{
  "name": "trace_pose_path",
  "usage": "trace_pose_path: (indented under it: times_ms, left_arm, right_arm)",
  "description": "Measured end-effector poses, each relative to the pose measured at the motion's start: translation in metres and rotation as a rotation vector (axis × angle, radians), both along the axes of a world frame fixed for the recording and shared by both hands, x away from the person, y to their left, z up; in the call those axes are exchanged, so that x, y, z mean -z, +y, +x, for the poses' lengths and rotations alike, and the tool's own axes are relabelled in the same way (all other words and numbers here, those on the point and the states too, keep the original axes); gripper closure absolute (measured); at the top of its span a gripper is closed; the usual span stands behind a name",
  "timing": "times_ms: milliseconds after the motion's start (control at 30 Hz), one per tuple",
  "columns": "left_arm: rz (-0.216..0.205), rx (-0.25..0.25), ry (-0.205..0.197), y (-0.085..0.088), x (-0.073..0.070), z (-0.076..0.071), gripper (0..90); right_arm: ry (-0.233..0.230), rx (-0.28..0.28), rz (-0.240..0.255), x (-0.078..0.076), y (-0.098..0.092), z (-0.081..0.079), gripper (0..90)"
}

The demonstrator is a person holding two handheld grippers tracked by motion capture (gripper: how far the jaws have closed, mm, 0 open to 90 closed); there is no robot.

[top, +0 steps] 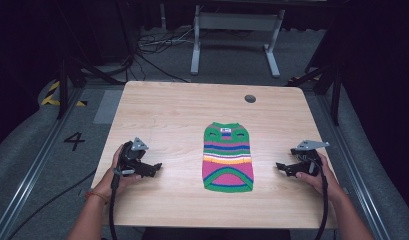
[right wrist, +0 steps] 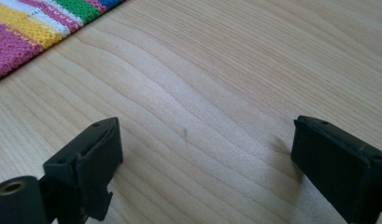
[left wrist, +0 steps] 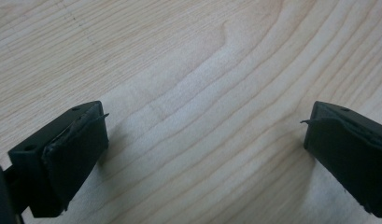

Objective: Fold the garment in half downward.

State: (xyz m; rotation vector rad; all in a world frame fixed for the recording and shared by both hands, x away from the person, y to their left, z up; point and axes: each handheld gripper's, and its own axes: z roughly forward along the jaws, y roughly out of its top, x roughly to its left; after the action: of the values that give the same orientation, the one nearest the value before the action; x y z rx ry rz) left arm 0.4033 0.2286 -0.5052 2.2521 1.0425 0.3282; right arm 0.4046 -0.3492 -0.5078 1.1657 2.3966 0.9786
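Dark curtains and a grey floor with loose cables surround a pale wooden worktop (top: 157, 107), which has a small round hole (top: 250, 98) near its far edge. On it lies one thing, a small striped knitted sweater (top: 228, 157), flat, with its green collar toward twelve o'clock and its pink and green hem toward six. It sits slightly to the three o'clock side of the worktop's middle.

We hold the left claw (top: 154, 167) at nine o'clock from the sweater, well apart from it, low over bare wood. In the left gripper view its jaws stand wide apart with nothing between them. We hold the right claw (top: 282, 167) at three o'clock from the sweater, near its edge but not touching. In the right gripper view its jaws are likewise spread and empty, and the sweater's (right wrist: 37, 23) striped edge shows at the upper left.

We judge the step in hand to be the approach to the garment from both sides. To do it well, we should probably bring each claw in low and level, keep the jaws spread until one pad slides under the knit edge, and pinch matching spots on either side so the fabric lifts evenly. Closing too early would likely just push the sweater and bunch it.
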Motion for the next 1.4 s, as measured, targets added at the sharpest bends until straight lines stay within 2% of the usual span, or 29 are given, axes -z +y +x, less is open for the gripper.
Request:
trace_pose_path:
  times_ms: [67, 167, 233, 333, 400, 467, 567, 633, 700, 733, 767, 800, 833, 1000, 1067, 1200, 1400]
  left_arm:
    - [0.0, 0.016, 0.002, 0.001, 0.0, 0.0, 0.2]
    - [-0.008, 0.05, 0.0, 0.003, 0.0, 0.003, 0.0]
    - [-0.006, 0.063, 0.002, 0.003, 0.0, 0.004, 0.0]
    - [-0.006, 0.063, 0.0, 0.004, 0.0, 0.004, 0.2]
    - [-0.009, 0.056, 0.0, 0.005, 0.0, 0.004, 2.1]
    - [-0.012, 0.06, 0.002, 0.006, -0.002, 0.004, 4.6]
    - [-0.012, 0.081, -0.004, 0.008, -0.005, 0.003, 16.2]
    - [-0.003, 0.078, -0.003, 0.007, -0.006, 0.003, 18.7]
    - [0.025, 0.089, -0.015, 0.005, -0.008, 0.004, 20.0]
    - [0.025, 0.089, -0.015, 0.005, -0.008, 0.004, 21.8]
    - [0.055, 0.099, -0.034, 0.003, -0.011, 0.005, 24.1]
    - [0.064, 0.1, -0.053, 0.001, -0.013, 0.005, 24.1]
    - [0.036, 0.101, -0.065, -0.002, -0.017, 0.007, 24.3]
    - [0.021, 0.132, -0.079, -0.008, -0.022, 0.009, 28.8]
    - [0.022, 0.13, -0.086, -0.009, -0.025, 0.011, 29.4]
    - [-0.012, 0.117, -0.088, -0.009, -0.032, 0.016, 31.0]
    - [-0.031, 0.119, -0.098, -0.024, -0.04, 0.039, 32.5]
  right_arm:
    - [0.0, -0.01, 0.001, 0.0, -0.001, 0.0, 10.0]
    - [-0.021, -0.021, 0.016, -0.001, -0.005, -0.001, 26.2]
    - [-0.023, -0.019, 0.019, -0.003, -0.007, 0.0, 32.7]
    - [-0.015, -0.019, 0.014, -0.004, -0.007, 0.001, 34.4]
    - [-0.028, -0.025, 0.008, -0.006, -0.005, 0.001, 37.1]
    - [-0.033, -0.027, 0.018, -0.009, -0.004, 0.0, 37.9]
    - [-0.039, -0.039, 0.006, -0.011, -0.001, -0.001, 38.9]
    - [-0.042, -0.038, 0.002, -0.012, -0.001, -0.002, 39.0]
    - [-0.047, -0.04, 0.005, -0.014, -0.001, -0.002, 38.7]
    - [-0.047, -0.04, 0.005, -0.014, -0.001, -0.002, 38.7]
    - [-0.055, -0.034, 0.01, -0.016, 0.0, -0.002, 37.8]
    - [-0.055, -0.034, 0.01, -0.016, 0.0, -0.002, 37.8]
    - [-0.06, -0.03, 0.021, -0.019, 0.0, -0.001, 36.9]
    - [-0.069, -0.034, 0.011, -0.024, 0.002, 0.0, 34.4]
    - [-0.079, -0.029, 0.016, -0.028, 0.003, 0.001, 33.2]
    - [-0.097, -0.023, 0.032, -0.037, 0.006, 0.005, 33.0]
    - [-0.123, -0.053, 0.022, -0.049, 0.022, 0.019, 36.9]
